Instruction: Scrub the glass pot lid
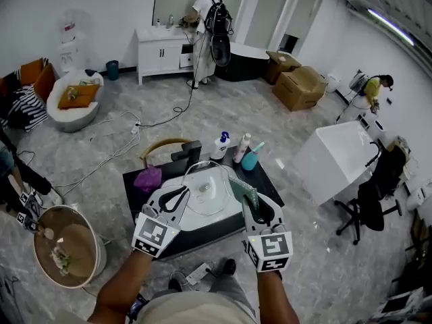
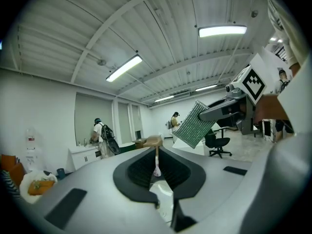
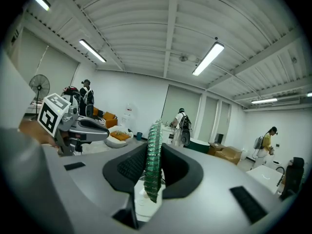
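The glass pot lid is held up on edge over the white basin, with my left gripper shut on its left rim. In the left gripper view the lid's rim shows only as a thin strip pinched between the dark pads. My right gripper is shut on a green scrub sponge, which stands just right of the lid; whether it touches the glass I cannot tell. The sponge stands upright between the jaws in the right gripper view. The sponge shows in the left gripper view too.
On the dark table lie a purple cloth, a black faucet, two bottles and a teal cup. A round basket stands left, a white tub and office chair right. People work further off.
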A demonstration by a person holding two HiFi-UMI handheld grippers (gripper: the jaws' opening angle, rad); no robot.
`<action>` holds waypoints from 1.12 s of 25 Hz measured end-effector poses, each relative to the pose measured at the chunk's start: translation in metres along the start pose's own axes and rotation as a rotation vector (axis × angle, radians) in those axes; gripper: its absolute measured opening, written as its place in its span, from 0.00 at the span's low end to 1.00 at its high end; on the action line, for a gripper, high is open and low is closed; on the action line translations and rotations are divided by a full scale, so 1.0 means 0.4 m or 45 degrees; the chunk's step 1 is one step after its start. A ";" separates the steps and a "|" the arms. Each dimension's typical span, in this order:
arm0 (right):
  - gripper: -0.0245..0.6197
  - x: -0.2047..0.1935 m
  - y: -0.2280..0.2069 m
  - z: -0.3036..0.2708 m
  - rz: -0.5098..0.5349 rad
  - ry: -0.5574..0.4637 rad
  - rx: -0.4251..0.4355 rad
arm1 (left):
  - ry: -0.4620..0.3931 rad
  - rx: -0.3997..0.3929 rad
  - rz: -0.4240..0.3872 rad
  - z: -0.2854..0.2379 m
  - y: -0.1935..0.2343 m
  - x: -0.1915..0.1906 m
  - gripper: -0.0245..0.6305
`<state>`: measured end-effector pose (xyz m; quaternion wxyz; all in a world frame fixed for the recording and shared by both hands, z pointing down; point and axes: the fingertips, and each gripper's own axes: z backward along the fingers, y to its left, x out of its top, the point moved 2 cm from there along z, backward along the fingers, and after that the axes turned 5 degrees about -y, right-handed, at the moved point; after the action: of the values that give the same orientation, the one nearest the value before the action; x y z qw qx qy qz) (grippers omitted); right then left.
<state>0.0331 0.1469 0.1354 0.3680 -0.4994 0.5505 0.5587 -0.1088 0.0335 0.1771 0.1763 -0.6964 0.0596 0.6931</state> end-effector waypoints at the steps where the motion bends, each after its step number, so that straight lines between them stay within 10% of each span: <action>1: 0.17 -0.001 0.003 -0.024 0.001 -0.006 0.023 | 0.006 0.026 -0.003 0.005 0.018 -0.005 0.08; 12: 0.17 -0.108 0.026 -0.365 -0.023 0.025 0.420 | 0.169 0.382 0.050 -0.020 0.162 -0.125 0.08; 28: 0.17 -0.553 0.042 -0.751 -0.091 0.295 0.688 | 0.440 0.547 0.176 -0.239 0.207 -0.445 0.08</action>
<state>0.1138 -0.1200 0.3841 0.4418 -0.4629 0.6997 0.3177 -0.0515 -0.1037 0.3370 0.2594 -0.7451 0.2816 0.5462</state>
